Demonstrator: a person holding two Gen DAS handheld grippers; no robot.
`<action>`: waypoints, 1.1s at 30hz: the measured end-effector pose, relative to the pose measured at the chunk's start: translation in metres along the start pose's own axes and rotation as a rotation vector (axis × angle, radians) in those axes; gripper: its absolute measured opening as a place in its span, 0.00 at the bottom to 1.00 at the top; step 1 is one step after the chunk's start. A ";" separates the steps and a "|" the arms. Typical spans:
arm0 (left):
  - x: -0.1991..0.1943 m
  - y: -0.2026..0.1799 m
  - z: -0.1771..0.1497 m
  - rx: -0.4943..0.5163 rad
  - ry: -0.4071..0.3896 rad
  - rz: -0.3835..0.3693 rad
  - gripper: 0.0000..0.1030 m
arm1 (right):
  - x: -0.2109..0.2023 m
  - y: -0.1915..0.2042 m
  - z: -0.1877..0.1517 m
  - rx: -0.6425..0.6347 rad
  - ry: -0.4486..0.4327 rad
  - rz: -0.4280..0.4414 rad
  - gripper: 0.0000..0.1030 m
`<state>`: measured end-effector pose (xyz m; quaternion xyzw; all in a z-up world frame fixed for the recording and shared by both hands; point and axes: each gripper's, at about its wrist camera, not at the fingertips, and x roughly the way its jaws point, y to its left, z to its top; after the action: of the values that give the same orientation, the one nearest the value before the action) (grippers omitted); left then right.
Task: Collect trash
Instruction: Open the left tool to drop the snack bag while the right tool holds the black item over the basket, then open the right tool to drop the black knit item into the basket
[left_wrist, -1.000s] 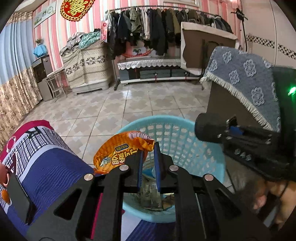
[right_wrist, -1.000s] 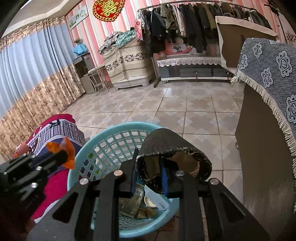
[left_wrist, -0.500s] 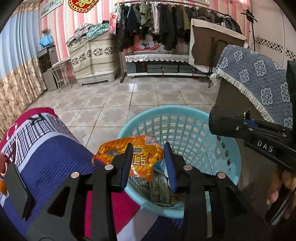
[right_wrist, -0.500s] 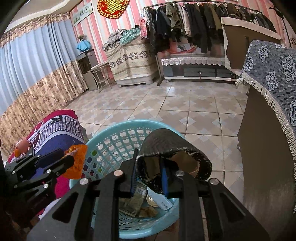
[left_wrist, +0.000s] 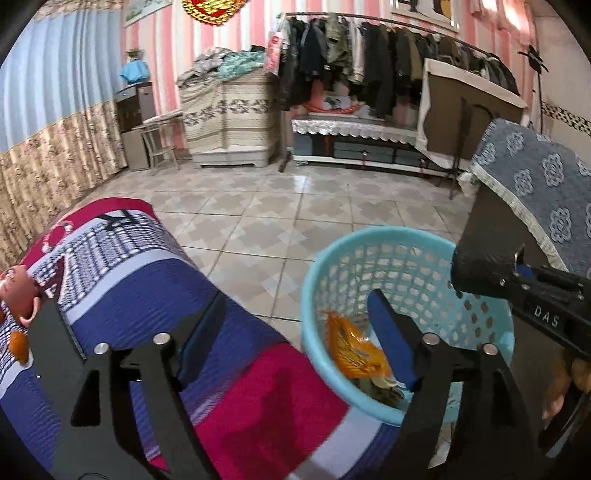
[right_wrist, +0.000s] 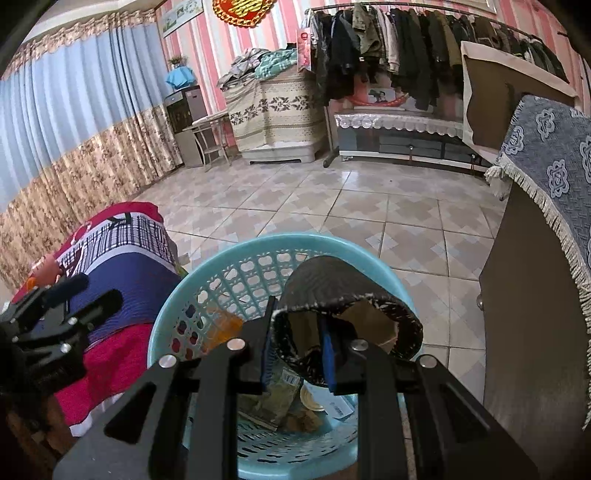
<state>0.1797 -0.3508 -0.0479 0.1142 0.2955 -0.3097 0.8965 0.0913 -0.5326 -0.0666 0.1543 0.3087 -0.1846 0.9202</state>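
Observation:
A light blue plastic basket (left_wrist: 369, 236) (right_wrist: 236, 258) stands on the floor beside the bed. An orange snack bag (left_wrist: 354, 350) (right_wrist: 221, 328) lies inside it, free of any grip. My left gripper (left_wrist: 295, 332) (right_wrist: 74, 306) hangs over the bed's edge and the basket rim. Its jaws are opening wide and no pad touches the bag. My right gripper (right_wrist: 299, 343) (left_wrist: 513, 273) is shut on the rim of a black tube-shaped cup (right_wrist: 332, 284) (left_wrist: 480, 273), held over the basket. Paper and wrappers (right_wrist: 280, 402) lie at the basket's bottom.
A bed with a blue, red and white cover (left_wrist: 147, 295) fills the left. A dark cabinet under a grey-blue fringed cloth (left_wrist: 535, 184) stands right of the basket. Tiled floor (left_wrist: 277, 206) stretches to a clothes rack (left_wrist: 369, 66). A small toy (left_wrist: 18, 291) lies on the bed.
My left gripper let go of the orange snack bag, which dropped into the basket, and its jaws spread wide. The right gripper kept its hold on the black cup.

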 end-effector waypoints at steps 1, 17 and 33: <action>-0.001 0.004 0.000 -0.004 -0.004 0.014 0.81 | 0.001 0.003 0.000 -0.004 0.002 0.002 0.21; -0.027 0.071 0.002 -0.109 -0.055 0.206 0.92 | 0.001 0.042 0.003 -0.074 -0.017 -0.067 0.73; -0.061 0.107 0.000 -0.178 -0.088 0.256 0.94 | -0.019 0.073 0.003 -0.138 -0.110 -0.089 0.85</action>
<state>0.2076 -0.2369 -0.0089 0.0574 0.2650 -0.1702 0.9474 0.1105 -0.4648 -0.0405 0.0663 0.2761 -0.2116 0.9352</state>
